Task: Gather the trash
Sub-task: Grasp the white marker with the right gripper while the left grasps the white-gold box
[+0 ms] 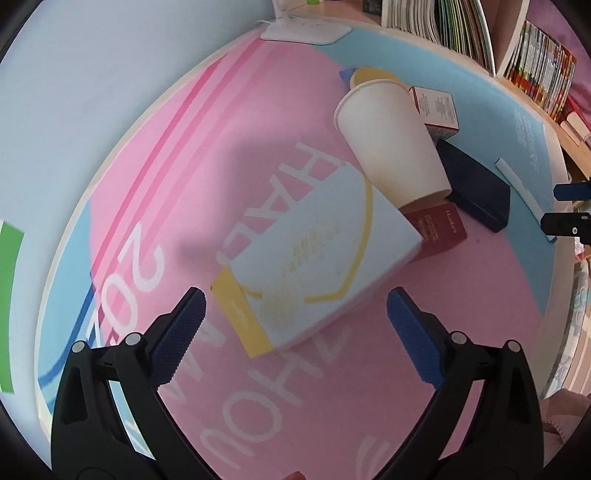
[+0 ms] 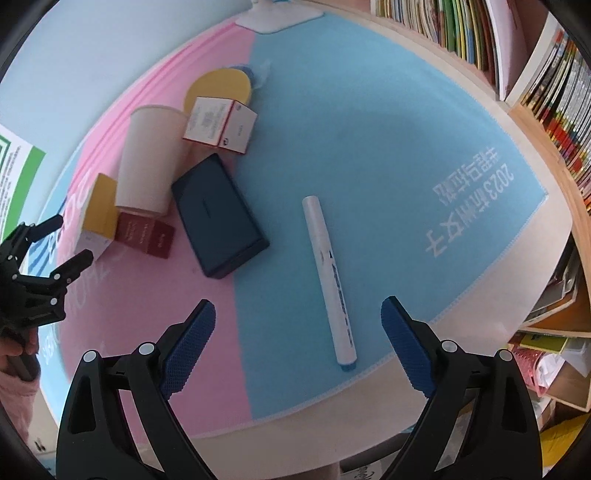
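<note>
In the left wrist view my left gripper (image 1: 295,299) is open, just in front of a white and yellow box (image 1: 317,254) lying on the pink mat. Behind the box stand a white paper cup (image 1: 391,144), a dark red box (image 1: 439,229), a white and red carton (image 1: 436,107) and a dark blue case (image 1: 476,184). In the right wrist view my right gripper (image 2: 297,314) is open above the mat, near a white marker with a blue cap (image 2: 328,277). The cup (image 2: 151,158), carton (image 2: 218,123), blue case (image 2: 218,214) and red box (image 2: 146,232) lie to its left. The left gripper (image 2: 70,240) shows at the left edge.
A yellow round disc (image 2: 219,86) lies behind the carton. A white lamp base (image 2: 277,14) stands at the table's far edge. Bookshelves full of books (image 2: 480,33) line the back and right. The right gripper (image 1: 569,206) shows at the left view's right edge.
</note>
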Demonstrator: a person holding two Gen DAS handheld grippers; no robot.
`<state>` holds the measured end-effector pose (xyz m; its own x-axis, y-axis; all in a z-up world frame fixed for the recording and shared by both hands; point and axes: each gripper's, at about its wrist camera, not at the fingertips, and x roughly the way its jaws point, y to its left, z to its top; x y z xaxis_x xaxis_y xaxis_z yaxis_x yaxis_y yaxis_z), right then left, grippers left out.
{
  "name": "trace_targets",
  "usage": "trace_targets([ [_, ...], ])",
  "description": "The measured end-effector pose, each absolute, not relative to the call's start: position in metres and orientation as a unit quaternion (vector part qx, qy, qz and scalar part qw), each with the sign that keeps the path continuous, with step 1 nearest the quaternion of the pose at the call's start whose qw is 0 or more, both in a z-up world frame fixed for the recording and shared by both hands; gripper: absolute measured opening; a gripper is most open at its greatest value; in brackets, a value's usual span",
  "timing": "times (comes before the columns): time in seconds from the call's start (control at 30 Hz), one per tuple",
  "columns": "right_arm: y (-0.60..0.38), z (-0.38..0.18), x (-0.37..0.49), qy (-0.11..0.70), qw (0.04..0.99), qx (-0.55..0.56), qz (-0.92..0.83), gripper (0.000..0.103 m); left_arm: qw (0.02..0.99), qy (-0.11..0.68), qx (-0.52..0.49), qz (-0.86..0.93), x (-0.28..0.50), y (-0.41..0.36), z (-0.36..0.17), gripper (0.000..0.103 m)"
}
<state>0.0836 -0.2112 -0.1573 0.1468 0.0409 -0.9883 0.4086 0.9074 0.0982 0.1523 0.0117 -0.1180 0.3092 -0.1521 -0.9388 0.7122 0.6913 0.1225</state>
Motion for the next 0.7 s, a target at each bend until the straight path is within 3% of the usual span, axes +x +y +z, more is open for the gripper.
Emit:
trace_targets([
  [0.23,-0.209,-0.173,0.09,0.652,0.728,0.169,-0.128,0.089,0.746,0.517,0.283,-0.31,0.168,-0.001,-0.13,0.096],
  [0.33,-0.209,-0.181,0.09,0.657,0.723,0.173,-0.128,0.076,0.739,0.522,0.274,-0.325,0.175,-0.004,-0.135,0.096],
  [0.5,-0.206,-0.187,0.093,0.659,0.724,0.156,-0.132,0.075,0.738,0.513,0.282,-0.337,0.179,-0.007,-0.139,0.096],
  [0.7,-0.195,-0.188,0.094,0.66,0.727,0.124,-0.143,0.06,0.727,0.509,0.294,-0.354,0.185,-0.018,-0.145,0.096],
])
